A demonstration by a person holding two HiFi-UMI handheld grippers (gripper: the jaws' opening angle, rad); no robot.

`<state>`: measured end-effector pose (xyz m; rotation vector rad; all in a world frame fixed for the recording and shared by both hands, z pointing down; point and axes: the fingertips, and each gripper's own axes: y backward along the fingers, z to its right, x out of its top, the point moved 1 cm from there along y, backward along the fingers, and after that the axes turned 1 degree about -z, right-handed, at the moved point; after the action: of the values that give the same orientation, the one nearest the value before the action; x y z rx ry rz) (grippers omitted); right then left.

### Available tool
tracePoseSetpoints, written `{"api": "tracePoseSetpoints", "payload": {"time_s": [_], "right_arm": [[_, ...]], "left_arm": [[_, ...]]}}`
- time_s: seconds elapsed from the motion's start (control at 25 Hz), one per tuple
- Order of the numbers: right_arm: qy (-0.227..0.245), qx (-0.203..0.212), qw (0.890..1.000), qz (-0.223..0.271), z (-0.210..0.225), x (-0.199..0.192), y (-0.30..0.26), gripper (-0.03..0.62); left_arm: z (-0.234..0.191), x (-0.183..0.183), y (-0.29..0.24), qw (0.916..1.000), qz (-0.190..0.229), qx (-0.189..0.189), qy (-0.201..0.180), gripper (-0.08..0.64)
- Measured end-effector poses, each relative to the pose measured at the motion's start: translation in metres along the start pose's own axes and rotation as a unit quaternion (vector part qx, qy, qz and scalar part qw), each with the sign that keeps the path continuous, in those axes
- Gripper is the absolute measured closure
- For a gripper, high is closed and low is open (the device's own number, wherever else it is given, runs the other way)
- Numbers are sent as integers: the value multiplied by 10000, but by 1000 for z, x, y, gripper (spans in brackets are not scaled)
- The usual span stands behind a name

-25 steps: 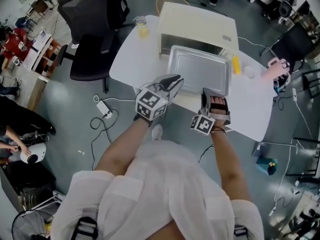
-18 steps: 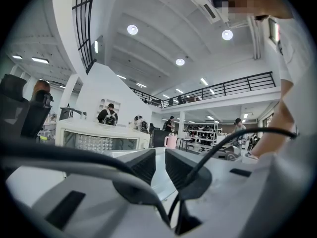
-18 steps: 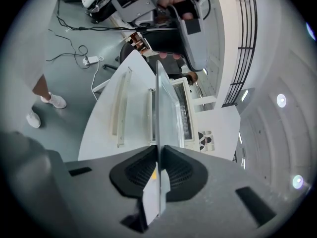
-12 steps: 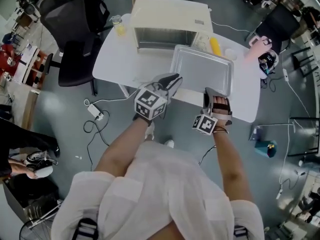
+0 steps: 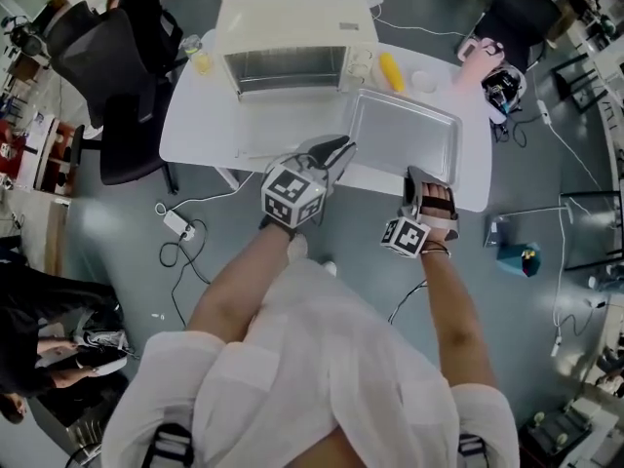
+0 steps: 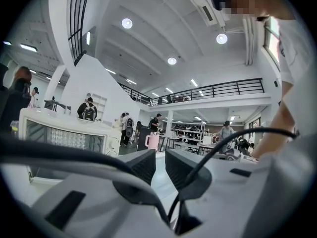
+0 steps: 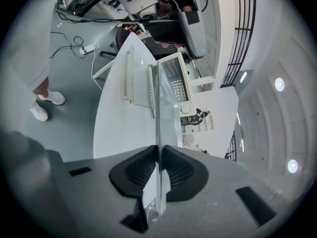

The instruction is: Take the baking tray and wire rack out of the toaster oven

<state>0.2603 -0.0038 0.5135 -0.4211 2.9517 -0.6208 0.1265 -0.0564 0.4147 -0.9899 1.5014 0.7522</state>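
Slightly downtilted, right hand-held gripper [image 5: 427,178] pinches baking tray [image 5: 405,135]; left hand-held gripper [image 5: 333,151] level, spread.

One toaster oven [image 5: 292,27], one baking tray [image 5: 405,139], one table [image 5: 195,125], and two claws: left claw [image 5: 336,150], right claw [image 5: 429,175].

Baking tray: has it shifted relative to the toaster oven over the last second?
Yes. The baking tray, earlier directly before the toaster oven, is now right of it.
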Motion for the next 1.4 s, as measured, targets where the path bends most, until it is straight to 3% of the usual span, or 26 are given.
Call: {"api": "tracePoseSetpoints", "payload": {"time_s": [0.36, 0.76, 1.0, 1.4], "right_arm": [[-162, -69, 9985, -522, 9, -38, -13, 542], [-289, -51, 9973, -668, -3, -56, -38, 541], [-241, 105, 9988, -425, -20, -64, -45, 540], [42, 449, 9990, 57, -45, -91, -70, 538]], "left_arm": [[-3, 8, -38, 9988, 27, -489, -59, 509], [-5, -2, -67, 9970, -83, -756, -148, 509], [3, -7, -81, 9981, -99, -599, -52, 509], [19, -19, -93, 10000, -16, 47, 77, 509]]}}
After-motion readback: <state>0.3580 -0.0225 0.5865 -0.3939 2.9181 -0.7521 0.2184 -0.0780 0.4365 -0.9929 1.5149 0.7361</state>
